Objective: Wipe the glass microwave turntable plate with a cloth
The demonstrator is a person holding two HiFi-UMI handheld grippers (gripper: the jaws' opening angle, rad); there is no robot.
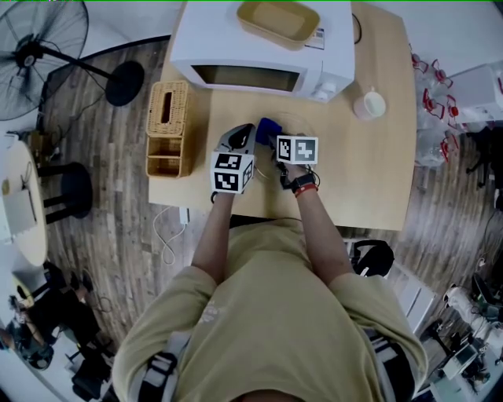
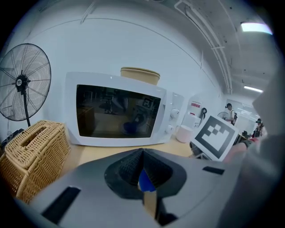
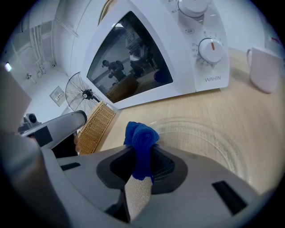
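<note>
The clear glass turntable plate (image 3: pixel 209 142) lies flat on the wooden table in front of the microwave (image 3: pixel 178 58); in the head view its rim (image 1: pixel 305 124) is faint. My right gripper (image 3: pixel 142 149) is shut on a bunched blue cloth (image 3: pixel 141 136), held over the plate's left part (image 1: pixel 267 128). My left gripper (image 2: pixel 143 153) is level beside it, pointing at the microwave (image 2: pixel 118 111), jaws together. A small blue patch shows in their seam; I cannot tell what it is. In the head view the left gripper (image 1: pixel 242 135) sits just left of the right gripper (image 1: pixel 273 140).
A wicker tissue box (image 1: pixel 167 126) stands at the table's left edge. A white cup (image 1: pixel 371 104) stands to the right of the microwave (image 1: pixel 259 47), which carries a yellow tray (image 1: pixel 279 21). A floor fan (image 1: pixel 39 55) is off the table at the left.
</note>
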